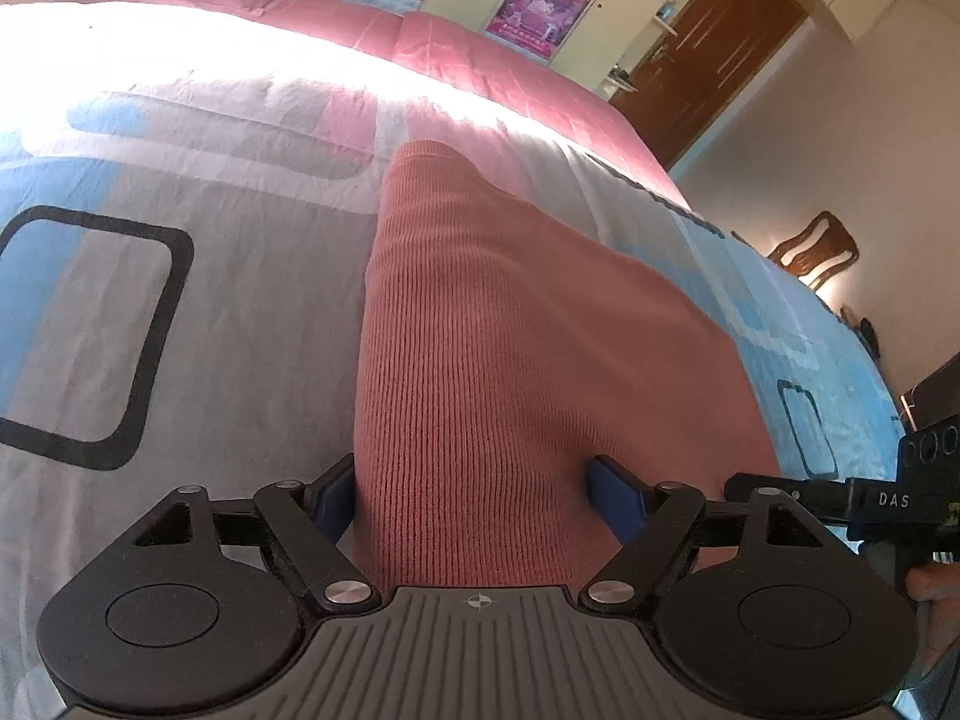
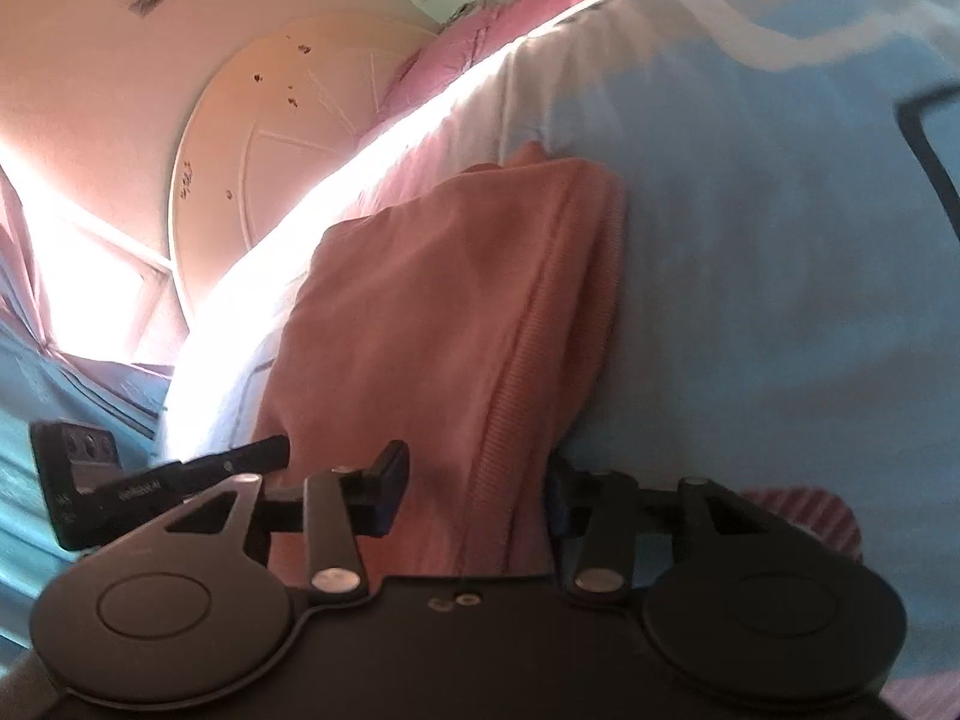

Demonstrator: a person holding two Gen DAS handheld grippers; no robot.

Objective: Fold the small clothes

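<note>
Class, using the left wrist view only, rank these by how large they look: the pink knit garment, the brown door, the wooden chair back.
1. pink knit garment, though it lies close to the camera, which inflates it.
2. brown door.
3. wooden chair back, far off, so its true size is unsure.

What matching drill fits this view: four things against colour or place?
Things:
1 garment
2 door
3 chair
4 left gripper

Descriptions:
A dark brown, beyond the bed's far corner
B salmon knit, lying on the bedsheet
C carved wood, by the wall at right
D open, fingers either side of the knit

Pairs: 1-B, 2-A, 3-C, 4-D
</note>
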